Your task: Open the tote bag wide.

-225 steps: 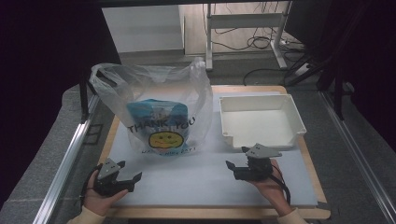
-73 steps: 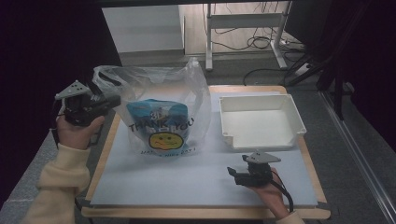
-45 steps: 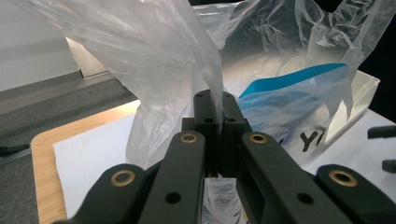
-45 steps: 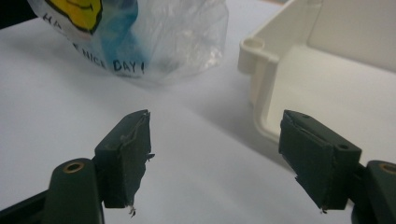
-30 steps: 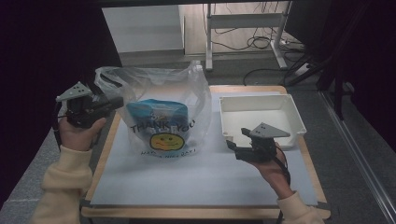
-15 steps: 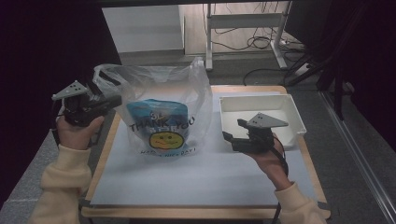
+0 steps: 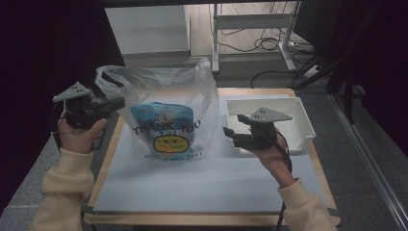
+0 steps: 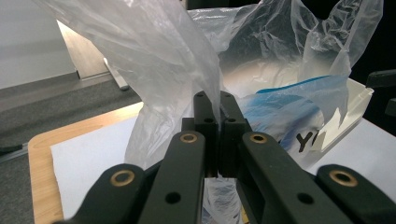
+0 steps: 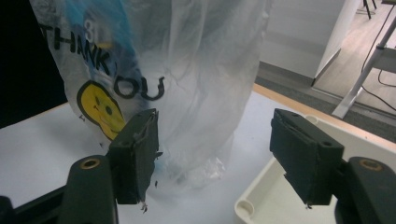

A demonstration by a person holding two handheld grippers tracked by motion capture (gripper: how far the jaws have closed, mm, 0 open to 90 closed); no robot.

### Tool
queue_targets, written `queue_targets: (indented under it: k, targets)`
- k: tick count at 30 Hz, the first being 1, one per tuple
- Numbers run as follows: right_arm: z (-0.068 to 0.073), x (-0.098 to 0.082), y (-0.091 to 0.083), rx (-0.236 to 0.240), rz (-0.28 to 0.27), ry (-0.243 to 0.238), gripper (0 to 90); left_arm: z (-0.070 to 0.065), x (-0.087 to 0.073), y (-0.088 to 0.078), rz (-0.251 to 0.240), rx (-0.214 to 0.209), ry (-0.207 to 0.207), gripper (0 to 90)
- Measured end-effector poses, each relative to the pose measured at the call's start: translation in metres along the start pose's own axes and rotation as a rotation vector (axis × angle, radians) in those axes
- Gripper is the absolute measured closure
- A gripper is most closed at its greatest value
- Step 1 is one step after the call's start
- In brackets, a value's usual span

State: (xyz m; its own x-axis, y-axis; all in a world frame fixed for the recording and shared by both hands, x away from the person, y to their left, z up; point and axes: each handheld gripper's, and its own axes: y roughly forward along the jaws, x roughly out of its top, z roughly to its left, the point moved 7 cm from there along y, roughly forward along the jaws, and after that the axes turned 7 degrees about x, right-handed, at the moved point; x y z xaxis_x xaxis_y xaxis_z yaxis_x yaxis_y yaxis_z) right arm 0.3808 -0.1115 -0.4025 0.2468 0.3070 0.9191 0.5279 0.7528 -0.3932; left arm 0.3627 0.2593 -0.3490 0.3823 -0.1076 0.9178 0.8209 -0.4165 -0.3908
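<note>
From my remote seat I have the plastic bag [image 7: 168,115] standing upright on the white sheet [image 7: 202,183] that covers the bench [image 7: 108,154]. It sits toward ten o'clock of the sheet, and its left side reaches out past the bench's nine o'clock edge. Its long axis runs vertically: the mouth faces up, and the smiley print faces six o'clock, toward me. A blue packet [image 8: 289,107] shows through the film inside.

My left gripper [image 7: 113,103] hangs off the bench at nine o'clock, level with the bag's top, its fingers [image 8: 205,116] clenched on the bag's left rim; in the left gripper view the film is pinched flat between them.

My right gripper [image 7: 230,136] floats above the bench at about three o'clock of the bag, near it but not touching. Its fingers [image 9: 137,154] are released and point at the bag's lower side. They have just been closing a little, with nothing between them.

The white tray [image 7: 298,108] lies just behind that gripper, filling the two o'clock corner up to the bench's edge. The widest open room is the bare sheet from the bag's base down to the six o'clock edge. Between bag and tray there is only a narrow lane.
</note>
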Motion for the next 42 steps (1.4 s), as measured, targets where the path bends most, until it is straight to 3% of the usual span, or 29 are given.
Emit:
queue_targets:
  k: [9,21,42]
  targets:
    - [-0.001,0.013,0.008,0.027,-0.014,0.017,36.4,0.000,0.001,-0.001,-0.002,-0.001,-0.001,89.6]
    - [0.007,0.035,0.020,0.050,-0.025,-0.025,38.8,0.000,0.001,-0.001,-0.003,-0.003,-0.001,89.6]
    - [0.007,0.064,0.043,0.075,-0.022,-0.042,45.6,0.000,0.001,-0.001,-0.004,-0.007,-0.005,89.6]
